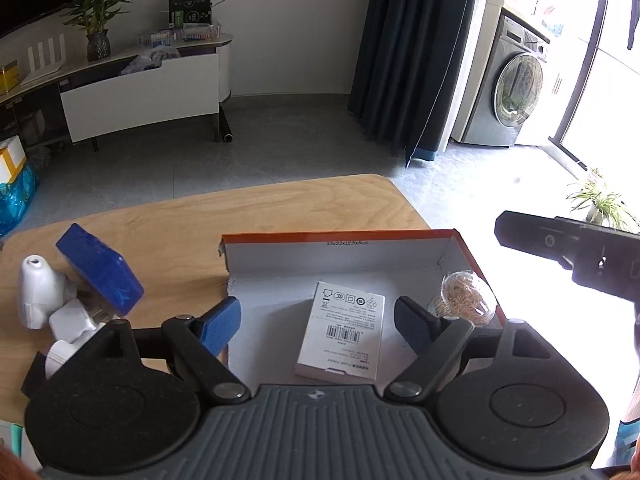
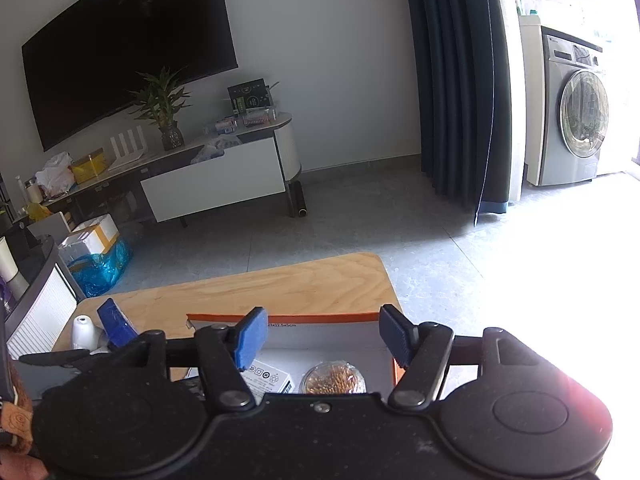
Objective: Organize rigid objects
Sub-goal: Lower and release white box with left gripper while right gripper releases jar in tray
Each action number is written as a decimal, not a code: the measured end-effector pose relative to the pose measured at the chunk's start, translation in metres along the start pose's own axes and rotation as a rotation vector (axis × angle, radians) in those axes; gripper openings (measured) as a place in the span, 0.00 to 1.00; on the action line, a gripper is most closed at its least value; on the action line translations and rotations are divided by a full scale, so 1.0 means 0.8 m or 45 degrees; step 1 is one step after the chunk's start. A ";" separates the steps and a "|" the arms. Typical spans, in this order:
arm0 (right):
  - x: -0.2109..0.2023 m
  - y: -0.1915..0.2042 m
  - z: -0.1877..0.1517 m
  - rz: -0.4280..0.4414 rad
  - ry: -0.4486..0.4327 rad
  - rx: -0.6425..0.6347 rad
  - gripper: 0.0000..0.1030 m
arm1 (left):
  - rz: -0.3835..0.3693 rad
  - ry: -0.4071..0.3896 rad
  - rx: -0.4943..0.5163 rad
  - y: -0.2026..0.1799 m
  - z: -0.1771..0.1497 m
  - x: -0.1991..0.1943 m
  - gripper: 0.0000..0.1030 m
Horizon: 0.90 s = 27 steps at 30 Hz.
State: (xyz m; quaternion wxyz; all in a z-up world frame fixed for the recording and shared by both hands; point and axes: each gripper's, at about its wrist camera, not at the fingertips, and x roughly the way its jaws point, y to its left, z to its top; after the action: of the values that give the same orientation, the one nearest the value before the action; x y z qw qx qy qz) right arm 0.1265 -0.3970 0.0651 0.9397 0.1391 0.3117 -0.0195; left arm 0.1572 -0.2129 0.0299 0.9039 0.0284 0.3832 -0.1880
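An orange-edged cardboard box [image 1: 340,236] with a white inside stands on the wooden table [image 1: 240,208]. In it lie a small white packet [image 1: 344,332] and a clear round tub of gold clips [image 1: 466,296]. My left gripper [image 1: 316,320] hangs open over the packet, its pads clear of it. My right gripper [image 2: 324,336] is open too, above the box [image 2: 320,316], with the packet [image 2: 268,380] and tub [image 2: 332,378] below it. Its black body [image 1: 560,248] shows at the right of the left wrist view. Left of the box lie a blue case [image 1: 100,272] and a white cone-shaped piece [image 1: 38,292].
More small white plug-like parts [image 1: 70,320] crowd the table's left side beside the blue case. The table's rounded far corner [image 1: 384,184] drops to a grey floor. Beyond stand a TV cabinet [image 1: 140,96], a dark curtain [image 1: 408,60] and a washing machine [image 1: 512,88].
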 end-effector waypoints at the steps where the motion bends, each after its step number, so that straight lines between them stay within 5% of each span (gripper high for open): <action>1: -0.003 0.003 -0.002 -0.002 0.006 0.003 0.74 | 0.019 -0.001 0.004 0.001 -0.002 -0.006 0.85; 6: -0.016 0.015 -0.013 -0.005 0.029 0.003 0.76 | 0.072 -0.014 0.006 0.009 -0.008 -0.030 0.93; 27: -0.039 0.078 -0.059 0.072 0.124 -0.032 0.81 | 0.162 -0.047 -0.052 0.057 -0.044 -0.079 0.95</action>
State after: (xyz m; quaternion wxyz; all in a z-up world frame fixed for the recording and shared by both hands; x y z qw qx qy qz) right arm 0.0819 -0.3258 0.0626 0.9253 0.1369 0.3532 0.0180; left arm 0.1096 -0.1436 0.0455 0.9213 0.0310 0.3676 -0.1227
